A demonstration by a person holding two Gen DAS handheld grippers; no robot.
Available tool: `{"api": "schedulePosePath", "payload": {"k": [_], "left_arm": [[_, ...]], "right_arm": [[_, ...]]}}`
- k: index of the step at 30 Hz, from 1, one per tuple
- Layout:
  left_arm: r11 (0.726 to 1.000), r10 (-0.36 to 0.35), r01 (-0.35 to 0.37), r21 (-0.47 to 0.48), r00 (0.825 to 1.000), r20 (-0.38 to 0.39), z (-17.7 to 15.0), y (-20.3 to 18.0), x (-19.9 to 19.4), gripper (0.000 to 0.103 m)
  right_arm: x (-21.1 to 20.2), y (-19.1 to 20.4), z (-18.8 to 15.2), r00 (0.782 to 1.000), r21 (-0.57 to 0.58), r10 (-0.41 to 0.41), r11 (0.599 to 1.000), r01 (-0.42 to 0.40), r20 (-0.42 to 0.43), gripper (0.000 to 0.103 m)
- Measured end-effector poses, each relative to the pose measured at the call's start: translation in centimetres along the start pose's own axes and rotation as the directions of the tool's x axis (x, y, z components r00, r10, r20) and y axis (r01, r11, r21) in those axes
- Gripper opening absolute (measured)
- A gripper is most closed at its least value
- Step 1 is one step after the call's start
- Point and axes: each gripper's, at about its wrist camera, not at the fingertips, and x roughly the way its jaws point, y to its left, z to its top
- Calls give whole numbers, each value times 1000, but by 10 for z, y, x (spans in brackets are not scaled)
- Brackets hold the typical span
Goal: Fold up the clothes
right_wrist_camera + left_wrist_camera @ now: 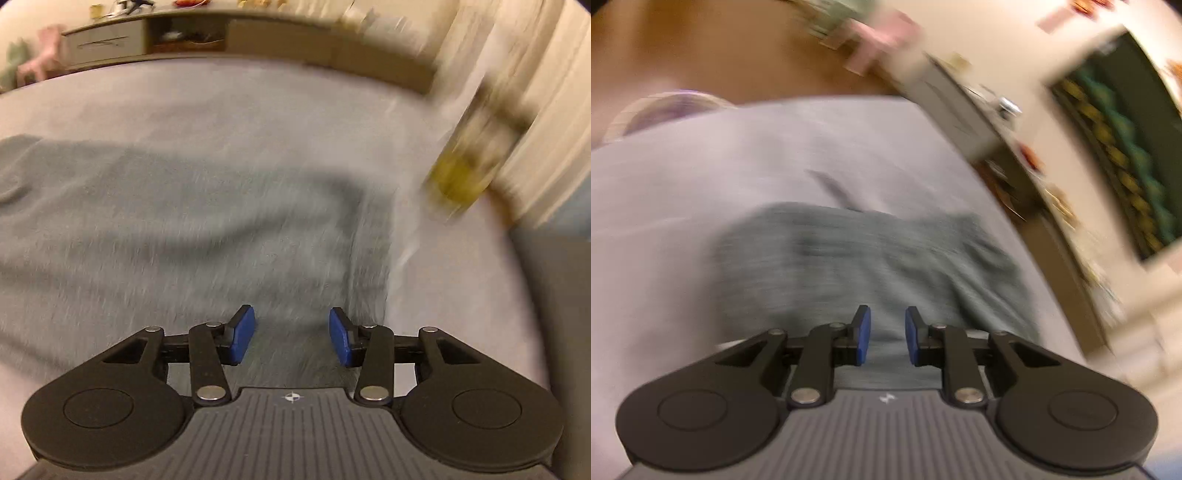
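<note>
- While both views are smeared with blur, one grey garment (871, 254) shows in each, lying on a pale lilac bed (701, 192).
- Left claw (887, 341): two blue pads (863, 338), a narrow gap between them, nothing in it; the garment lies under and ahead of it, toward 12 o'clock.
- Right claw (291, 338): two blue pads (341, 341) set wider apart, nothing between them; the garment (177, 221) spreads from 12 round to 9 o'clock, and its right edge runs just past the right pad toward 1 o'clock.
- One dark fold mark crosses the sheet at 12 o'clock in the left view, just beyond the garment's far edge.
- One long low cabinet (229, 40) stands beyond the bed at 12 o'clock in the right view, with small items on top too blurred to count.
- One pink stool (875, 40) stands on the brown floor (701, 48) at 12 o'clock in the left view.
- One yellowish blurred object (469, 162) sits at 2 o'clock in the right view; what it is cannot be told.
</note>
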Motion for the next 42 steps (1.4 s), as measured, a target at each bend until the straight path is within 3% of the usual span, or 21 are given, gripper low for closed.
{"api": "schedulePosePath", "payload": {"k": [2,4,6,8,11,14,16,19,21,23,25,27,30,32,36,38,40,41,42], "left_arm": [[999,-13,14,44,1000,-19,12,-7,17,19],[999,6,-5,53,1000,-25,22,-7,32,19],[999,40,-40,22,999,-21,27,3,41,17],[999,17,-19,-50,999,-29,30,18,42,7],[998,-6,6,-68,1000,0,32,29,26,13],[996,-79,78,-53,997,-17,31,34,16,22],[990,-131,129,-55,991,-27,32,34,16,28],[979,-192,190,-67,981,-19,39,35,16,35],[974,-212,211,-85,977,-11,44,32,23,50],[966,-236,234,-109,972,-11,49,37,29,54],[955,-270,266,-134,963,-9,53,41,32,58],[939,-306,303,-162,952,5,56,46,30,66],[915,-361,364,-173,931,51,56,49,18,79],[914,-368,372,-161,928,55,52,50,13,83],[931,-353,351,-99,936,3,37,46,11,85],[954,-299,298,-36,954,-38,29,40,14,86],[970,-239,241,25,969,-60,24,33,21,83],[976,-208,211,56,976,-67,22,30,25,77],[977,-186,193,89,979,-79,21,26,29,53]], "right_arm": [[-34,31,23,994,-17,4,1000,-2,106,49],[-58,77,54,979,-51,114,993,-107,171,50],[-73,142,87,948,-132,254,964,-232,191,52],[-83,213,120,904,-222,386,912,-344,186,60],[-83,324,169,819,-339,553,808,-482,152,71],[-62,428,217,763,-413,637,728,-547,112,77],[-40,488,245,759,-446,646,707,-550,88,81],[3,557,269,786,-477,618,690,-545,-5,83],[30,586,272,810,-498,582,683,-534,-72,75],[39,604,267,831,-549,545,663,-509,-112,16],[13,604,256,821,-591,569,649,-479,-41,5],[-16,602,244,801,-631,598,633,-447,32,5],[-104,591,189,713,-718,683,576,-391,160,5],[-140,593,141,682,-769,705,541,-340,194,5],[-141,604,74,682,-779,707,530,-336,186,7],[-128,598,65,692,-732,706,551,-402,152,15],[-124,582,63,676,-662,725,572,-485,131,25],[-123,571,63,671,-624,730,585,-518,126,33],[-124,560,64,669,-595,731,598,-537,131,37]]}}
